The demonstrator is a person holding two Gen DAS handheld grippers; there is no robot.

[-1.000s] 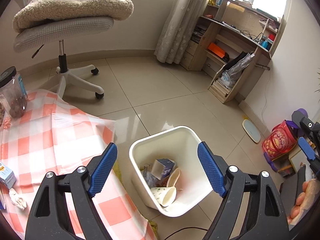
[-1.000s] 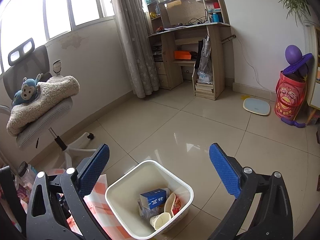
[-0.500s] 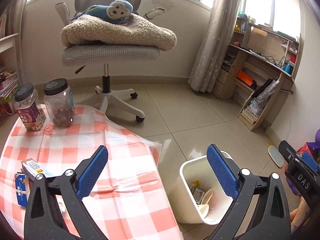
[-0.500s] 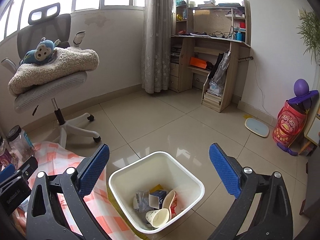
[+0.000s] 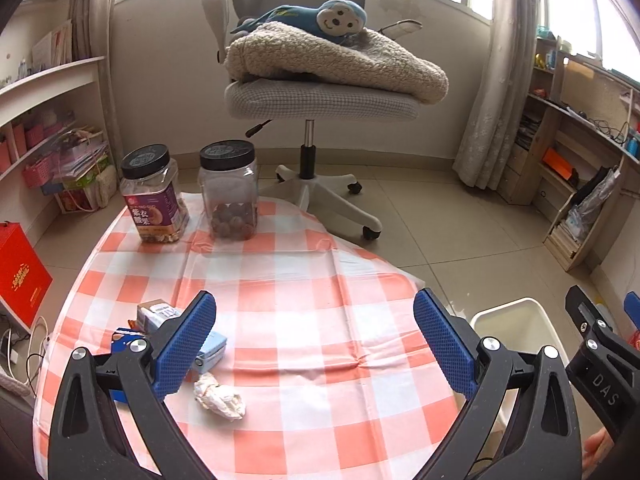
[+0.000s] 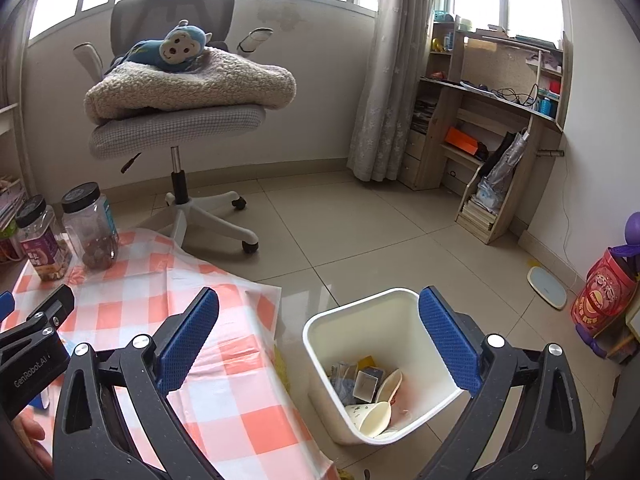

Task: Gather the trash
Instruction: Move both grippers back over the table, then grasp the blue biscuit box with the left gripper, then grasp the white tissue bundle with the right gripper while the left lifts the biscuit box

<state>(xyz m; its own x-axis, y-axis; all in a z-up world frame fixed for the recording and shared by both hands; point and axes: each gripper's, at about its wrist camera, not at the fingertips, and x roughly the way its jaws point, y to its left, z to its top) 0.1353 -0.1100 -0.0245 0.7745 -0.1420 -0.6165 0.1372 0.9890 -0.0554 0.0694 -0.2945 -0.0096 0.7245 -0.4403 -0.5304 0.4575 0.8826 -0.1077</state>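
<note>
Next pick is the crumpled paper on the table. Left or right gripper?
Left. The open left gripper looks down on the checked tablecloth, with the crumpled paper just below its left finger. The right gripper, also open, faces the bin and the paper is out of its view.

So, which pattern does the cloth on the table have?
The tablecloth has orange-pink and white checks, clearest in the left wrist view.

blue cartons (image 5: 208,350): partly hidden behind left gripper's finger (image 5: 182,348), print unreadable
white bin (image 5: 516,326): contents unseen from left wrist view, lower part hidden behind gripper
bin trash (image 6: 370,392): crumpled wrappers too small to identify
hand (image 6: 30,432): cut off at frame edge
</note>
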